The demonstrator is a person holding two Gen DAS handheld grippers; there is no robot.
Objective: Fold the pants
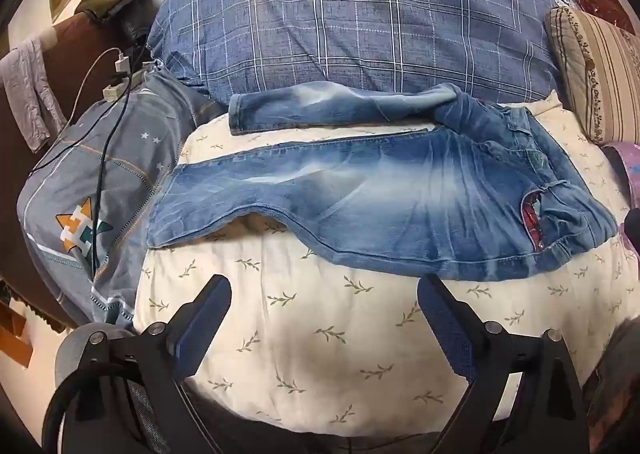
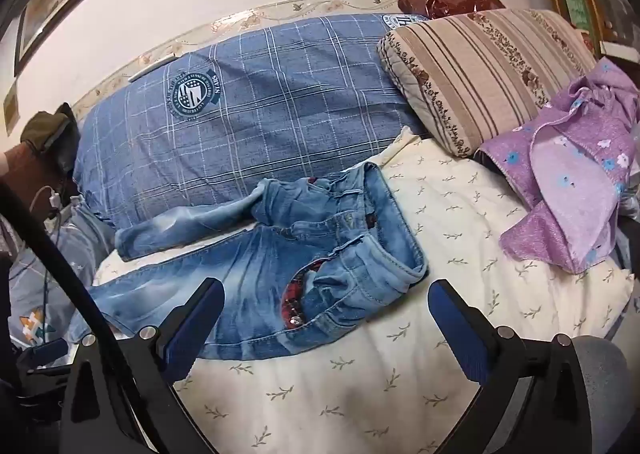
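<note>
Honestly, your biggest worry is the bed (image 1: 304, 318) itself: that cream leaf-print cover is soft and puffy, so if you dig a gripper in low you could pinch the cover along with the denim and drag both.

Next, the blue plaid pillow (image 1: 340, 34) at the far side. The far leg of the jeans (image 1: 360, 190) lies right up against it, so pulling that leg over might snag or bunch it there.

The jeans are spread sideways across the middle of the bed, legs pointing left, waistband (image 2: 400, 254) to the right, still unfolded and rumpled at the waist. Fold them like that and the wrinkles probably get locked in.

Your left gripper (image 1: 324, 318) and right gripper (image 2: 326, 318) both hang spread wide, holding nothing, just near of the denim.

Smallest thing: the charger cables (image 1: 100, 134) far left could catch the leg hem if it swings that way.
</note>
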